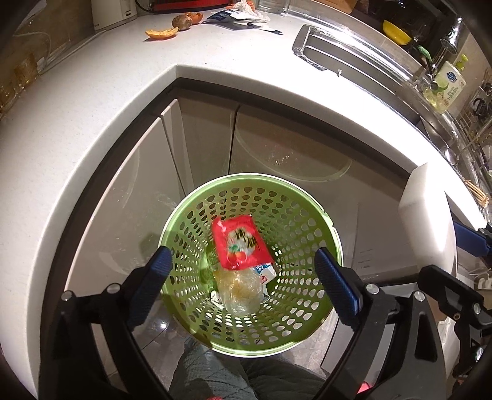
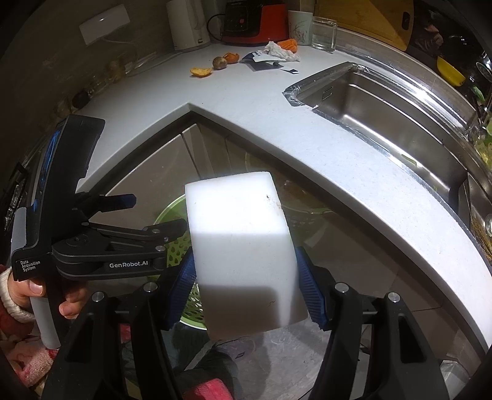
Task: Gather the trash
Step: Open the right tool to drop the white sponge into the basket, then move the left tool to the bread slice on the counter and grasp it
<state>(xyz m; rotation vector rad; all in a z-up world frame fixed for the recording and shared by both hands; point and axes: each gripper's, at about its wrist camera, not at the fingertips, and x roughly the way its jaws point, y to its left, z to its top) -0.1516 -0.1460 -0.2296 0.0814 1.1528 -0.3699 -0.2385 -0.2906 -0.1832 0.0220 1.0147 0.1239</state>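
Observation:
My left gripper point(image 1: 243, 255) hangs open over a green perforated basket point(image 1: 255, 177) on the floor. Inside the basket are a red snack wrapper point(image 1: 240, 243), a crumpled clear plastic bag point(image 1: 241, 292) and a small white-and-blue carton; the pads touch none of them. My right gripper point(image 2: 244, 258) is shut on a white foam block point(image 2: 243, 240), held above the basket's point(image 2: 172, 212) right side. The block point(image 1: 424, 215) also shows at the right edge of the left wrist view. On the counter's far end lie orange peels point(image 2: 201, 71), a brown fruit point(image 2: 220, 62), a crumpled tissue point(image 2: 281, 50) and torn blue-and-white packets point(image 2: 261, 58).
The white counter point(image 2: 307, 129) wraps around an inner corner above beige cabinet doors point(image 1: 147, 172). A steel sink point(image 2: 384, 101) is set in the counter's right side. A kettle point(image 2: 187, 24), a red appliance point(image 2: 255, 21) and a glass point(image 2: 324, 32) stand along the back wall. A hand point(image 2: 30, 292) holds the left gripper.

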